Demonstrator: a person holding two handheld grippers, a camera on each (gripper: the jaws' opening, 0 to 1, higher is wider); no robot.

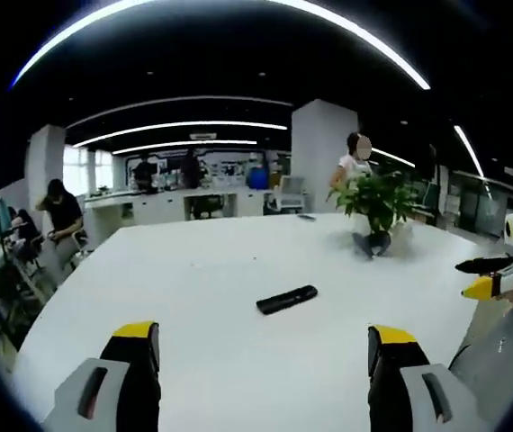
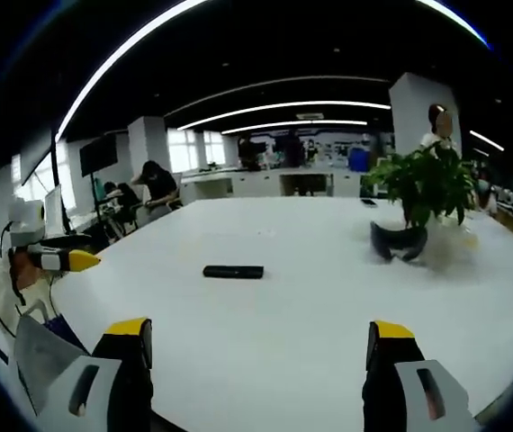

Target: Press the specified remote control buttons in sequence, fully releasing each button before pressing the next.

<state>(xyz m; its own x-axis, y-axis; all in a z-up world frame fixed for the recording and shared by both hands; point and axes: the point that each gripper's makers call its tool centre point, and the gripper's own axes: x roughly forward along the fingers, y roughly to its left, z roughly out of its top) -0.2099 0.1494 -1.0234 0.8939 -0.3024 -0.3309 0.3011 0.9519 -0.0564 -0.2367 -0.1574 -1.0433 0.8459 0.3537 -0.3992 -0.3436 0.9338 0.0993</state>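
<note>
Remote control point(image 1: 287, 299) lies flat on white table point(image 1: 202, 270), well ahead of left gripper point(image 1: 264, 346) and right gripper point(image 2: 258, 346), both spread wide.

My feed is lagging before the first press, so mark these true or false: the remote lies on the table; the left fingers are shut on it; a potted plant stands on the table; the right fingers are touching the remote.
1. The remote lies on the table. True.
2. The left fingers are shut on it. False: the left gripper is open, short of the remote.
3. A plant stands on the table. True.
4. The right fingers touch the remote. False: the right gripper is open, clear of it.
</note>
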